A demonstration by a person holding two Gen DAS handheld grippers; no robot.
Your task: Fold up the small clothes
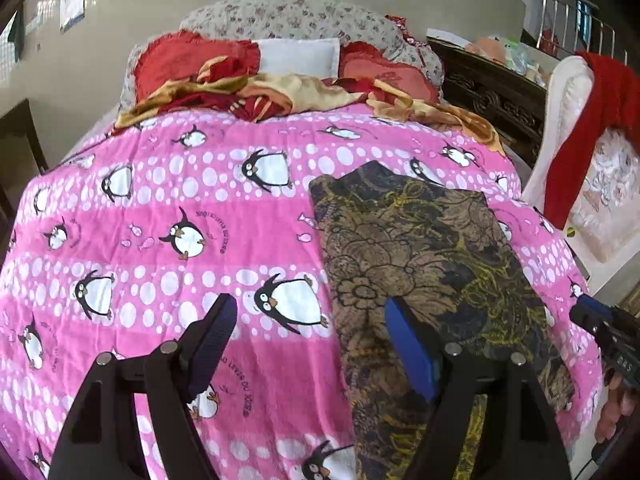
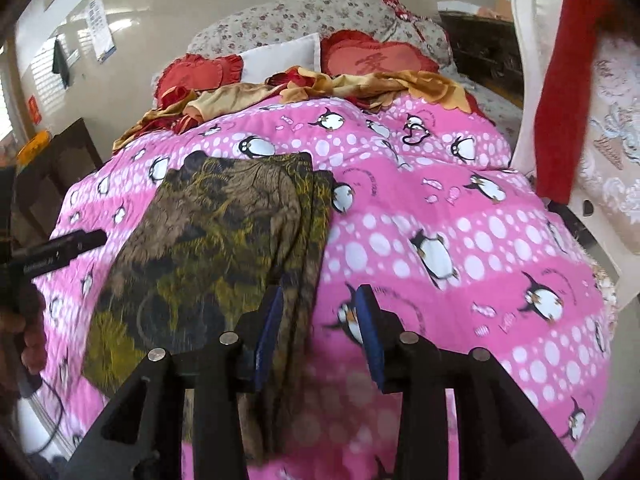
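Observation:
A dark brown and olive garment with a floral print (image 1: 420, 248) (image 2: 208, 232) lies folded flat on the pink penguin bedspread (image 1: 160, 208) (image 2: 460, 216). My left gripper (image 1: 308, 320) hovers over the garment's left edge, its blue-padded fingers wide apart and empty. My right gripper (image 2: 320, 296) is above the garment's layered right edge, jaws partly apart, pads not pressing on the cloth. Each gripper shows in the other's view: the right gripper (image 1: 596, 314) at the far right with a hand below it, the left gripper (image 2: 76, 246) at the far left.
A crumpled gold and red blanket (image 1: 280, 96), red heart cushions (image 2: 372, 60) and a white pillow (image 1: 298, 56) lie at the head of the bed. A white chair draped with a red cloth (image 1: 592, 120) stands at the right, a dark carved cabinet (image 1: 492, 88) behind it.

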